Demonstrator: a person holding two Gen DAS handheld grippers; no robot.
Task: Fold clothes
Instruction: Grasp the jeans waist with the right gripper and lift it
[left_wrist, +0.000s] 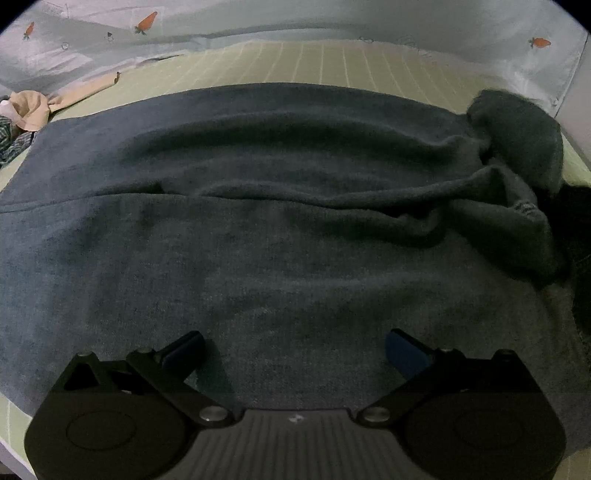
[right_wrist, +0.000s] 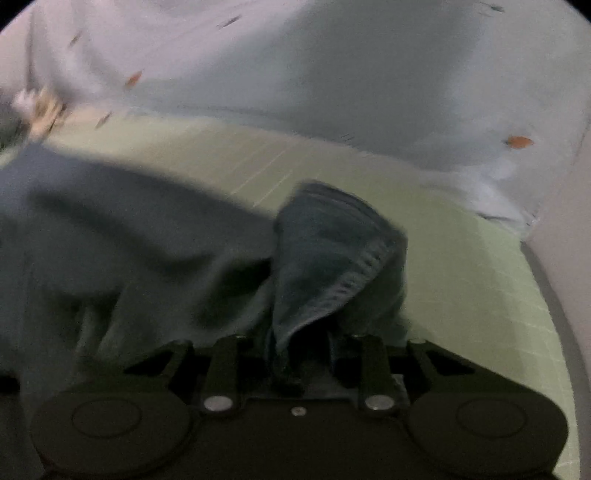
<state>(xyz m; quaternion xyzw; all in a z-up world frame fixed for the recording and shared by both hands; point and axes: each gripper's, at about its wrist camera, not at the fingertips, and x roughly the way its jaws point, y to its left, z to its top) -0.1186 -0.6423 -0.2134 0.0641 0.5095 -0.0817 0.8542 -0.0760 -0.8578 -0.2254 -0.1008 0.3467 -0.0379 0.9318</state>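
A dark blue-grey garment (left_wrist: 280, 229) lies spread across the bed (left_wrist: 332, 62), whose pale green gridded sheet shows bare toward the far edge. The left gripper (left_wrist: 294, 347) hovers just above the garment's near part, its fingers (left_wrist: 184, 349) spread wide and holding nothing. The right gripper (right_wrist: 295, 354) has its fingers drawn together, pinching a stitched hem of the garment, which bunches up above it. A carrot-print cover (left_wrist: 369, 18) runs along the bed's far edge; beige cloth (left_wrist: 33, 109) sits at the far left corner

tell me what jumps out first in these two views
A big dark grey garment fills the left wrist view, spread over the pale green checked sheet. The left gripper hovers open above it. In the blurred right view, the right gripper is shut on a bunched fold of it.
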